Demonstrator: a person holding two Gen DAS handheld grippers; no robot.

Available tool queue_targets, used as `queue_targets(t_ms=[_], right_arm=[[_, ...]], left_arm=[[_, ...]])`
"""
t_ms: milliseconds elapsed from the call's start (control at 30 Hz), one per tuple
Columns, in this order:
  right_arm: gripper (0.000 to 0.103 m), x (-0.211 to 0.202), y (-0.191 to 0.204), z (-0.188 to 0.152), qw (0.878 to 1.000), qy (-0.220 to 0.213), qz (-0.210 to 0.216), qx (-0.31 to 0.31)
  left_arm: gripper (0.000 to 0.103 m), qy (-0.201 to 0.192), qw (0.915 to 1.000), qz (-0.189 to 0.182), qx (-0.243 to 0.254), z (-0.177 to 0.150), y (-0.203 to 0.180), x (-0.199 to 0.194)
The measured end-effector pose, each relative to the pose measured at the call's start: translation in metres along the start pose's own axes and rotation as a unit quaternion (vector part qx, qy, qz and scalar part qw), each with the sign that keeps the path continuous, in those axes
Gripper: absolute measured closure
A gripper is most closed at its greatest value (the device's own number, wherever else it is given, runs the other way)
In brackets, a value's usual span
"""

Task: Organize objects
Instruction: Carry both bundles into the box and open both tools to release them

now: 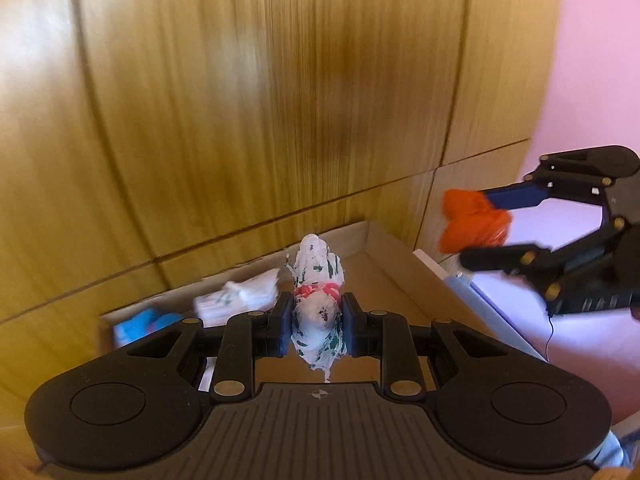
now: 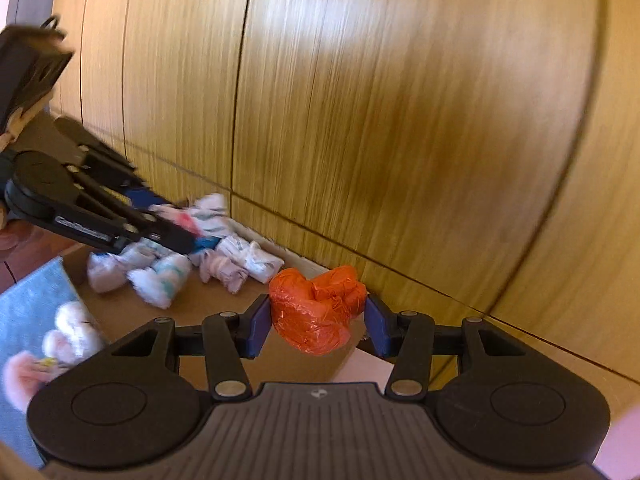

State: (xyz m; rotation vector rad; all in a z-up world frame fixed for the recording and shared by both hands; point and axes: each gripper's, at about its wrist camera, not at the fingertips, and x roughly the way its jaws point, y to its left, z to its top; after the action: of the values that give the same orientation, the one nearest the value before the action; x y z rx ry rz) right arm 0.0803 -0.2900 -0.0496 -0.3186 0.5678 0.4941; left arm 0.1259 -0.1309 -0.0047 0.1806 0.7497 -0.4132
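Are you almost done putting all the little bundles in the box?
Partly. Several white bundles already lie in the cardboard box by the wooden wall. In hand: the left gripper is shut on a white patterned bundle, and the right gripper is shut on an orange bundle, both above the box. Left: pink fluffy bundles sit outside the box on a blue-grey surface.

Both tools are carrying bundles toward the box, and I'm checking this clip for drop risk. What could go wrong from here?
1. The left tool pinches the white patterned bundle at its narrow red-banded waist; it could slip out.
2. The right tool squeezes the orange bundle in crinkly wrap, which may slide.
3. Both tools converge near the cardboard box; they might collide.
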Motion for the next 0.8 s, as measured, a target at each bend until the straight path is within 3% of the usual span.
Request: queue_targets(t_ms=[200, 333, 533, 800], right_arm=[[0.057, 0.073, -0.001, 0.001, 0.999, 0.046, 0.012, -0.023], [0.057, 0.109, 0.0, -0.004, 0.996, 0.074, 0.014, -0.047], [0.056, 0.144, -0.002, -0.008, 0.994, 0.097, 0.012, -0.058], [0.052, 0.151, 0.009, -0.014, 0.992, 0.104, 0.01, -0.074]], left_arm=[[0.072, 0.051, 0.9986, 0.001, 0.01, 0.008, 0.001, 0.081], [0.072, 0.064, 0.9979, 0.001, 0.009, 0.006, 0.007, 0.107], [0.072, 0.076, 0.9971, 0.008, 0.006, 0.005, 0.014, 0.131], [0.061, 0.073, 0.9973, 0.014, -0.002, -0.002, 0.021, 0.136]])
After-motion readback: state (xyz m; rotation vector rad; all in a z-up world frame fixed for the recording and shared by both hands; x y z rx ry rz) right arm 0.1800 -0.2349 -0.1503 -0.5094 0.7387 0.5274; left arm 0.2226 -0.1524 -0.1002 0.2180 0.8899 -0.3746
